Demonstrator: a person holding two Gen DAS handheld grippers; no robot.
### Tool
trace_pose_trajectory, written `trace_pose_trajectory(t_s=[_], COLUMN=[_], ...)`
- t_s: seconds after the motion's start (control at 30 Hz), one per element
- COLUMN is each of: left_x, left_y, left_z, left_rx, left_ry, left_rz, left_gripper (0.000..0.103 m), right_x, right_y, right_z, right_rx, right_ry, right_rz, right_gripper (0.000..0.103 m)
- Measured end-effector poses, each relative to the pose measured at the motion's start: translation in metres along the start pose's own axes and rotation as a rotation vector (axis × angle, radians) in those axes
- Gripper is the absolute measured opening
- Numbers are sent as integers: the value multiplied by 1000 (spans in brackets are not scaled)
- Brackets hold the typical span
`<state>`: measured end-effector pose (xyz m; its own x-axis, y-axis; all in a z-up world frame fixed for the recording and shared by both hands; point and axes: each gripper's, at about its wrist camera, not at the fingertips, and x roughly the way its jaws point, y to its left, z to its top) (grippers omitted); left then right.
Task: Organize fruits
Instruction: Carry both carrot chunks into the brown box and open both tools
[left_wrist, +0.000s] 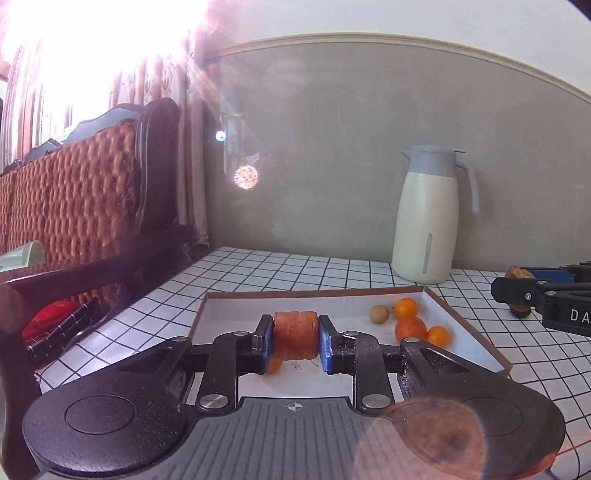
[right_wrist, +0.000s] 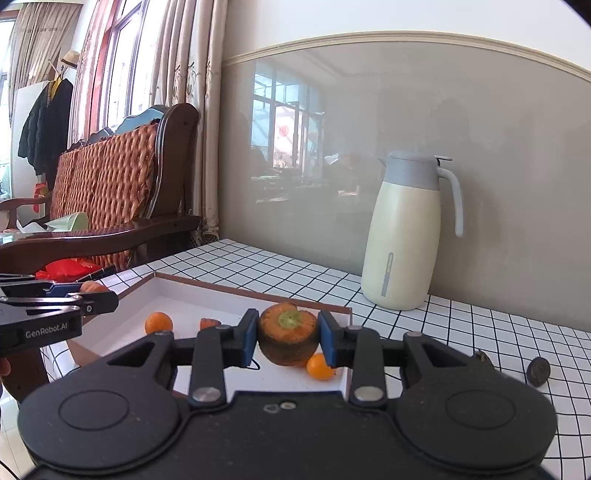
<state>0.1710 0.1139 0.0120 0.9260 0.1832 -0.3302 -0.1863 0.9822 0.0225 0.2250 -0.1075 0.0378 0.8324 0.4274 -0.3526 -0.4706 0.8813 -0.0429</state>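
Starting at the far left of my left wrist view, I'm seeing a woven chair back (left_wrist: 74, 192) in the glare, then the checked tablecloth (left_wrist: 258, 269) running across the middle. At lower centre my left gripper (left_wrist: 295, 341) is clenching an orange carrot chunk (left_wrist: 295, 338) between its blue pads, hanging over the white tray (left_wrist: 236, 306). Right of it, inside the tray, I'm looking at small oranges (left_wrist: 410, 328) bunched together with a pale round fruit (left_wrist: 379, 314) just beside them. Further right a cream jug (left_wrist: 424, 218) is standing upright behind the tray.

In my right wrist view, the left gripper (right_wrist: 86, 293) is poking in at the left edge. At centre my right gripper (right_wrist: 288, 341) is grasping a brownish fruit with a green stem cap (right_wrist: 288, 338) over the tray's near right corner (right_wrist: 345, 369). At far right two dark round bits (right_wrist: 538, 371) are lying on the cloth, outside the tray.
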Motion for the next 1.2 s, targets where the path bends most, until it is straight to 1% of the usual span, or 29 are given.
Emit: trace_pose_trajectory(t_s=[0.2, 0.37, 0.63, 0.83, 1.2], left_x=[18, 41, 75, 94, 113], left_y=[17, 29, 48, 48, 56], left_z=[10, 14, 31, 30, 33], left_rx=[-20, -37, -74, -64, -72], left_ry=[-10, 4, 6, 34, 48], left_rz=[30, 41, 49, 37, 34], left_gripper=[26, 26, 26, 26, 26], right_x=[26, 47, 81, 95, 106], right_y=[7, 2, -6, -11, -15], right_z=[13, 16, 19, 19, 20], right_rx=[-21, -14, 3, 11, 11], right_ry=[-15, 2, 27, 40, 53], right_rz=[-3, -15, -29, -33, -41], right_gripper=[26, 26, 26, 26, 26])
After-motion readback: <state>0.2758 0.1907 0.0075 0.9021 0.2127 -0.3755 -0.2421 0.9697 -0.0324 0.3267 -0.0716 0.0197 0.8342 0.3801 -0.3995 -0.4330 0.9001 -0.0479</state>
